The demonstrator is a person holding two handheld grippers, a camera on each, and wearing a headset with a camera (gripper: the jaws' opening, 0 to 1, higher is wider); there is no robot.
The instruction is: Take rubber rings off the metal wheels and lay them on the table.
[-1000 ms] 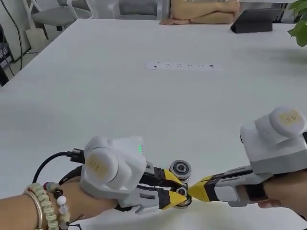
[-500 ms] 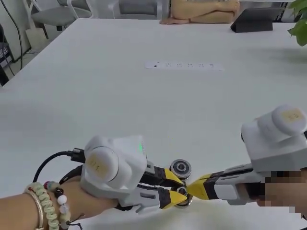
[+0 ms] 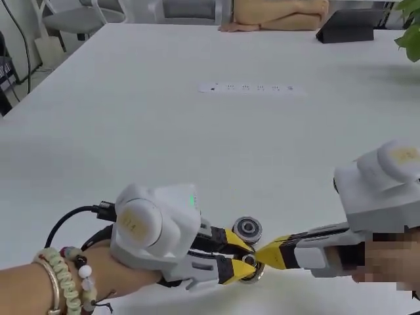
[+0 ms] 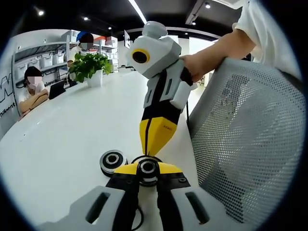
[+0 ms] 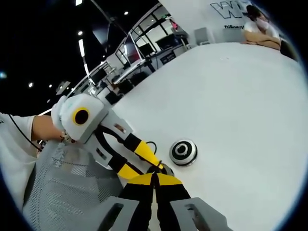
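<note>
My left gripper [image 3: 243, 257] holds a small metal wheel [image 4: 147, 167] between its yellow jaws, just above the white table [image 3: 197, 144]. My right gripper [image 3: 261, 254] comes in from the right and meets it tip to tip. Its jaws are pinched together on a thin black rubber ring [image 4: 138, 159] that arcs up off the held wheel. A second wheel [image 3: 247, 229] with its black ring on lies flat on the table just beyond the tips, also seen as the loose wheel [image 5: 183, 152] in the right gripper view.
A white power strip [image 3: 252, 88] lies mid-table. At the far edge a person rests folded arms [image 3: 279, 14] beside a dark tablet [image 3: 348, 29]. A potted plant [image 4: 91, 67] stands at the far right. A mesh chair back [image 4: 240, 144] is close behind my hands.
My right gripper has shifted slightly to the right with its tips still at the held wheel. The left gripper and both wheels stay put.
</note>
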